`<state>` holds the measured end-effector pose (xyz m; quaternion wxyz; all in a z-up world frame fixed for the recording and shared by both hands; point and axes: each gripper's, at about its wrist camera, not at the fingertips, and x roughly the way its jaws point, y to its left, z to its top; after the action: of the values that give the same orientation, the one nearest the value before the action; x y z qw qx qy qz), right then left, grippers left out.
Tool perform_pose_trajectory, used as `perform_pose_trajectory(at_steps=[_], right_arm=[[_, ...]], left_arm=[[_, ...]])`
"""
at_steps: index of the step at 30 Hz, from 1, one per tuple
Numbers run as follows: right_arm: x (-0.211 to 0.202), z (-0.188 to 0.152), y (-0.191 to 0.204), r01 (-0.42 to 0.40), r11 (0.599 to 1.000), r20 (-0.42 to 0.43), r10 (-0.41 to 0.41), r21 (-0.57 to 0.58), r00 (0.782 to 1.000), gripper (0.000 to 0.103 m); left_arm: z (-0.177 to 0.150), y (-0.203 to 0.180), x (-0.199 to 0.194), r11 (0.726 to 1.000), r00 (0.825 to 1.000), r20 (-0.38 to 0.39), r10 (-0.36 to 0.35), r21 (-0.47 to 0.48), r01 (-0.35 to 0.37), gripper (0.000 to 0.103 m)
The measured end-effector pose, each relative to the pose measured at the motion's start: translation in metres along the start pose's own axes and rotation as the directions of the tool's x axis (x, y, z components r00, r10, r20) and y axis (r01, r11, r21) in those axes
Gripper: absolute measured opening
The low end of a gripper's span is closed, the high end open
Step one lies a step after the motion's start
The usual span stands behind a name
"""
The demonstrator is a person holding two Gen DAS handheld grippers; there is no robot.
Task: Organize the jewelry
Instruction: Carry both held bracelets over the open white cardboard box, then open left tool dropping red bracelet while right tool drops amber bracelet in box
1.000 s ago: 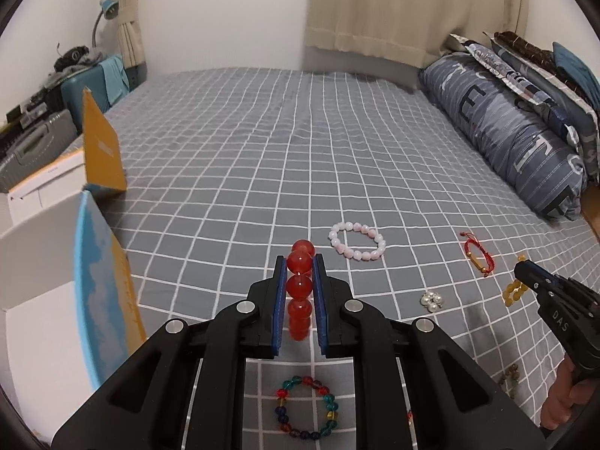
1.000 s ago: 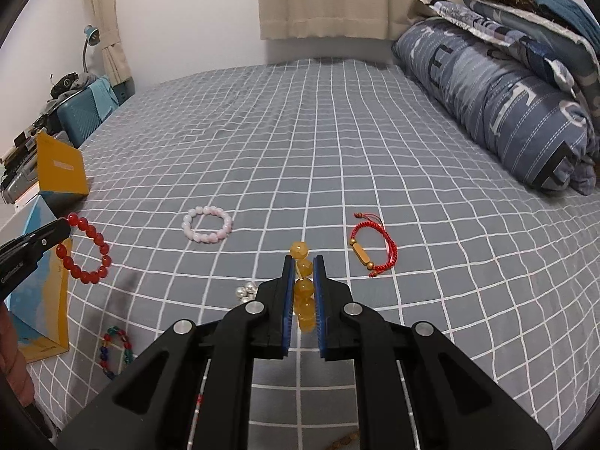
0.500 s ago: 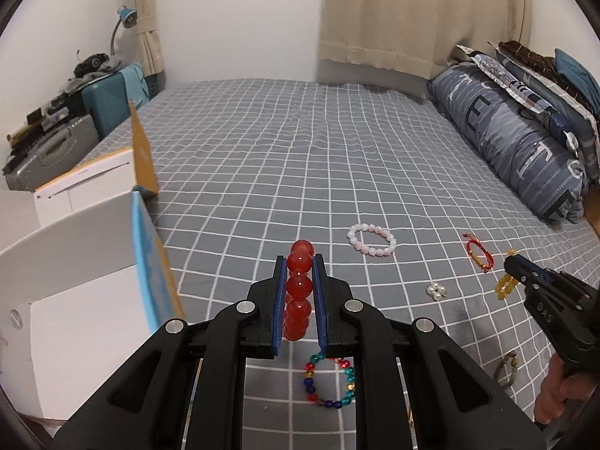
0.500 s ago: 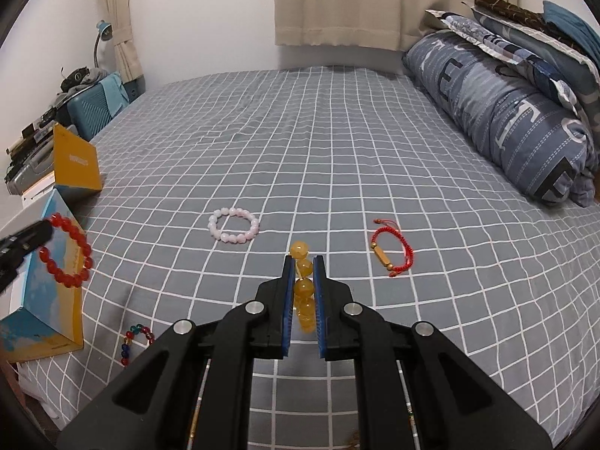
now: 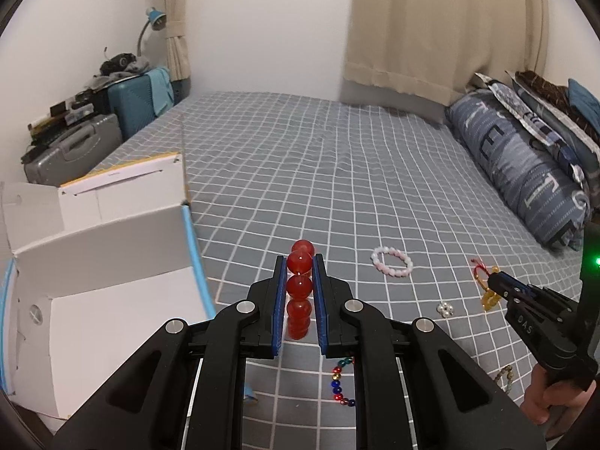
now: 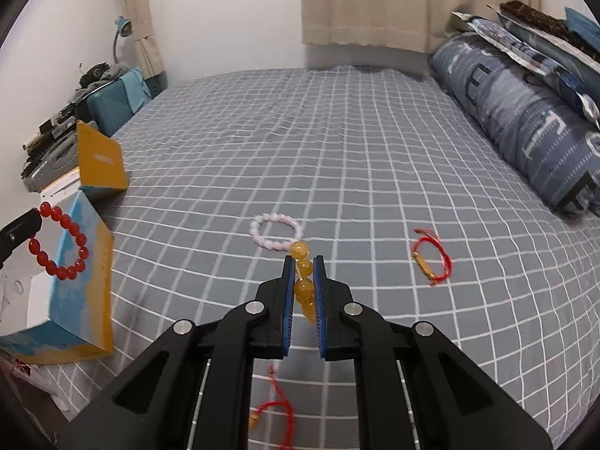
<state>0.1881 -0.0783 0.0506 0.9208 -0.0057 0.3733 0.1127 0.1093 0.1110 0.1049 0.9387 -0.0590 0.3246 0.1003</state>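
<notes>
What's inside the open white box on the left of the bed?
Only bare white inner walls of the open white box show. Its floor is hidden, so any jewelry inside cannot be seen.

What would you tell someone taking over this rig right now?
Left gripper: shut on the red bead bracelet, held in the air beside the open white box.
Right gripper: shut on the amber bead bracelet, above the bed.
On the bedspread: pink bead bracelet, red cord bracelet, multicolour bead bracelet, small pearl piece.
Left: box both held bracelets, then the rest.
</notes>
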Motion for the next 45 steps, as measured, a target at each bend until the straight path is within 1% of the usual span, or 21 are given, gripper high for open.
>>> perform_pose_trajectory(at_steps=[4, 9, 13, 17, 24, 31, 35, 41, 43, 45], right_arm=[[-0.002, 0.011, 0.029, -0.018, 0.999, 0.004, 0.018, -0.043, 1.0, 0.009], [-0.006, 0.027, 0.07, -0.072, 0.994, 0.009, 0.073, -0.079, 0.997, 0.009], [-0.012, 0.034, 0.105, -0.113, 0.988, 0.013, 0.115, -0.109, 0.993, 0.009], [-0.017, 0.037, 0.147, -0.153, 0.977, 0.013, 0.157, -0.148, 0.988, 0.009], [-0.025, 0.031, 0.214, -0.212, 0.954, -0.007, 0.215, -0.212, 0.977, 0.009], [-0.025, 0.02, 0.277, -0.263, 0.928, -0.044, 0.261, -0.265, 0.964, 0.009], [-0.017, 0.009, 0.308, -0.283, 0.912, -0.087, 0.269, -0.296, 0.959, 0.009], [0.011, -0.008, 0.336, -0.291, 0.904, -0.181, 0.244, -0.314, 0.953, 0.009], [0.019, -0.012, 0.341, -0.283, 0.905, -0.204, 0.226, -0.319, 0.953, 0.009], [0.028, -0.015, 0.345, -0.285, 0.906, -0.242, 0.215, -0.313, 0.946, 0.009]], left_arm=[[0.005, 0.01, -0.013, 1.0, 1.0, 0.011, 0.007, -0.013, -0.007, 0.013], [0.009, 0.033, -0.035, 0.999, 0.999, 0.028, 0.037, -0.04, -0.036, 0.013], [0.006, 0.065, -0.051, 0.996, 0.997, 0.034, 0.065, -0.061, -0.063, 0.013], [0.0, 0.097, -0.058, 0.99, 0.994, 0.022, 0.106, -0.093, -0.103, 0.013], [-0.012, 0.152, -0.071, 0.974, 0.985, -0.001, 0.173, -0.146, -0.171, 0.013], [-0.031, 0.202, -0.062, 0.952, 0.973, -0.067, 0.222, -0.201, -0.231, 0.013], [-0.043, 0.226, -0.041, 0.935, 0.959, -0.15, 0.24, -0.229, -0.27, 0.013], [-0.06, 0.246, -0.015, 0.922, 0.938, -0.262, 0.225, -0.255, -0.292, 0.013], [-0.063, 0.248, -0.011, 0.92, 0.933, -0.279, 0.226, -0.254, -0.299, 0.013], [-0.065, 0.251, -0.007, 0.917, 0.929, -0.295, 0.225, -0.26, -0.304, 0.013]])
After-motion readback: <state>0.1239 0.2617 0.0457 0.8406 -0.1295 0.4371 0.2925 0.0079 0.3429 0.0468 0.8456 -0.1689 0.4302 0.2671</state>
